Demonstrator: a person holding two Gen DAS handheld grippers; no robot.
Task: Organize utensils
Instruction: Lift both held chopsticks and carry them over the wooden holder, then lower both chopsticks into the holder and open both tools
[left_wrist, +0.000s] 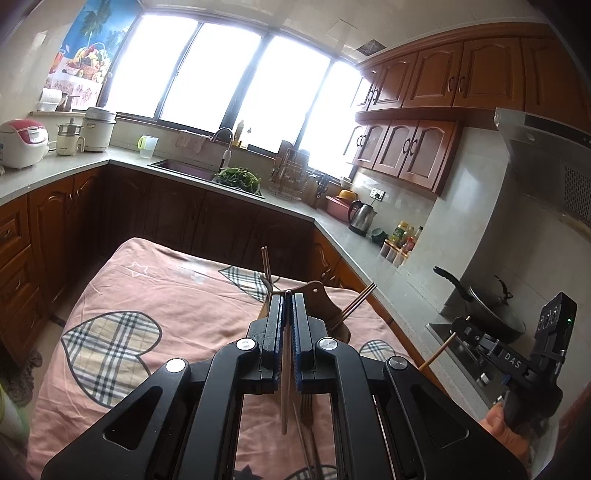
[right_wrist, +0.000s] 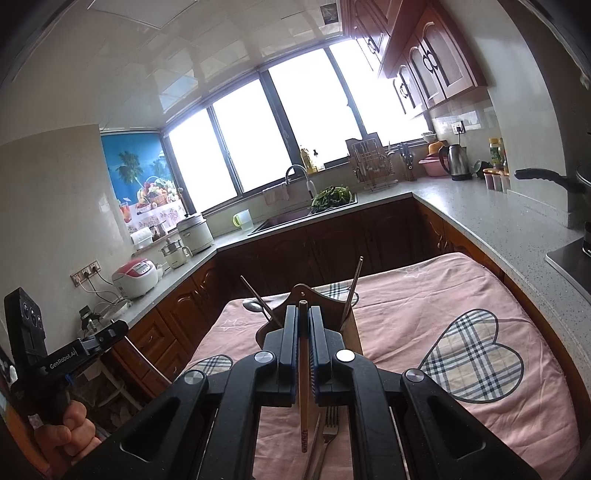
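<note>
Some chopsticks are already stood in the wooden holder (right_wrist: 314, 295) on the cloth-covered desk (right_wrist: 461, 295). One chopstick (left_wrist: 285, 369) is clamped in the left tool (left_wrist: 289, 295), another (right_wrist: 303, 369) in the right tool (right_wrist: 303, 310). A fork (right_wrist: 330, 424) is left lying below.

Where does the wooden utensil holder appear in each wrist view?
Left wrist view: wooden utensil holder sits at centre, just right of the closed jaws' tips.
Right wrist view: it stands at centre, directly behind the jaws' tips.
Shared landmark: the sink faucet under the window.
</note>
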